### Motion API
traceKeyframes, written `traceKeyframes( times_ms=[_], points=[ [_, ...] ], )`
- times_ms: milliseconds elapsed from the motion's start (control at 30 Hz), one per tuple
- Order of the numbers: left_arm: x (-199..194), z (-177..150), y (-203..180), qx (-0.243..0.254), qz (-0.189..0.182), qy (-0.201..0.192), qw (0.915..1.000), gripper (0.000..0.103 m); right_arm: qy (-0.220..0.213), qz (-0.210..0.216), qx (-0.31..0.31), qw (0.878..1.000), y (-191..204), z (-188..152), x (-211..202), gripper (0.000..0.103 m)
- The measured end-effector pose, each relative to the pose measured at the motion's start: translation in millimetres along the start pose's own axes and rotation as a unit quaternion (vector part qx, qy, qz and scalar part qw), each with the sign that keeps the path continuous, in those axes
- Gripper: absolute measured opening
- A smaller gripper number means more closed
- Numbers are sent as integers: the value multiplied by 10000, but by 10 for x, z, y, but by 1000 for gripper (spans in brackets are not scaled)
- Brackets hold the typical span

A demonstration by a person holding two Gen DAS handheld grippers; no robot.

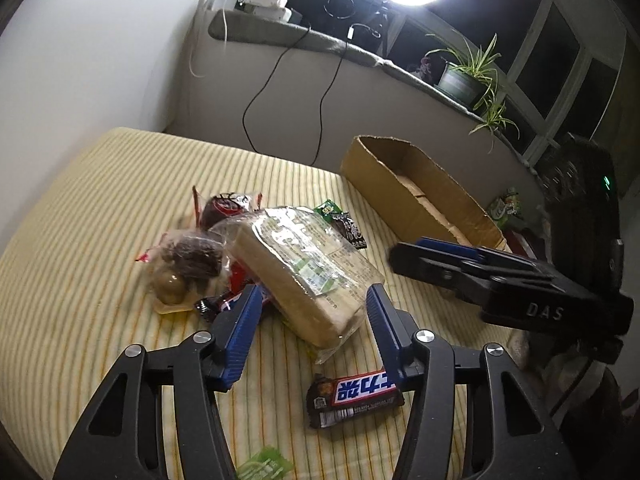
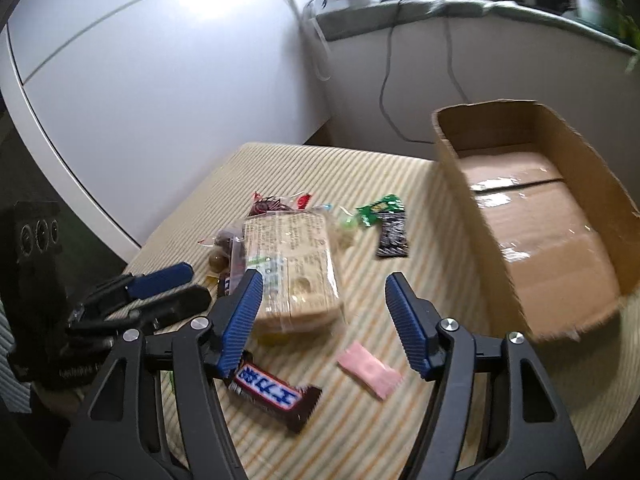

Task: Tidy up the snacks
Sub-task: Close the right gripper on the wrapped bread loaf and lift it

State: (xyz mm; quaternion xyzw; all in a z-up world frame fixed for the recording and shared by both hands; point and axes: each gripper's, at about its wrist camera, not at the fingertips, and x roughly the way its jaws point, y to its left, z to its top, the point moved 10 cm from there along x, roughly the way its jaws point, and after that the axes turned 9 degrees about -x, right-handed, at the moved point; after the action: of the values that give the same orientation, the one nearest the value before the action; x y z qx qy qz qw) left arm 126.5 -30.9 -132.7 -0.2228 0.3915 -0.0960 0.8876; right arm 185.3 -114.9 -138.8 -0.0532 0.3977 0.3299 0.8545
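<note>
- Left gripper (image 1: 314,312), black frame with blue ribbed pads: jaws part-open, straddling the near end of the clear-wrapped tan loaf of sliced bread (image 1: 304,272); the pads stand on either side of the wrapper and do not visibly press it, so nothing is held; the straddle suggests a grasp across the loaf's short width, its easiest span.
- Right gripper (image 2: 320,320), same build: jaws part-open and empty, above bare striped cloth between the loaf and the box; in the left wrist view it lies just beside the box's near wall.
- Snack pile: the loaf lies tilted on top of smaller packets, among them a clear bag of brown round sweets (image 1: 184,268) and a red-and-black wrapper (image 1: 224,204); being topmost and bulkiest, it is judged the sensible first pick.
- Loose items: a brown chocolate bar with a blue-and-white label (image 2: 276,394) and a pink flat sachet (image 2: 368,370) lie apart on the yellow-striped bed cover (image 1: 80,220), near the grippers.
- Open brown cardboard box (image 2: 540,216): appears empty, taped floor showing; beside the pile, presumably the destination; the task appears to be at its start.
</note>
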Motion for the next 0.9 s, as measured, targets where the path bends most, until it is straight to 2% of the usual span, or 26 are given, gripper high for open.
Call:
traceKeyframes(
  times_ms=[100,400,733,833,900],
  points=[
    [84,-6,1,-36,-33,96,9999,53,230,248,26,9994,30,23,169,67],
    [245,-58,72,-97,1,274,9996,53,701,487,95,9963,-38,33,489,67],
    [298,-84,75,-132,-40,431,9990,53,1028,1064,433,9880,-7,-33,721,67],
    [307,-90,72,-113,-60,452,9989,53,1035,1092,378,9879,53,-37,754,67],
    [308,-87,43,-48,-30,444,9990,53,1014,1061,305,9887,86,-31,735,62]
  ],
)
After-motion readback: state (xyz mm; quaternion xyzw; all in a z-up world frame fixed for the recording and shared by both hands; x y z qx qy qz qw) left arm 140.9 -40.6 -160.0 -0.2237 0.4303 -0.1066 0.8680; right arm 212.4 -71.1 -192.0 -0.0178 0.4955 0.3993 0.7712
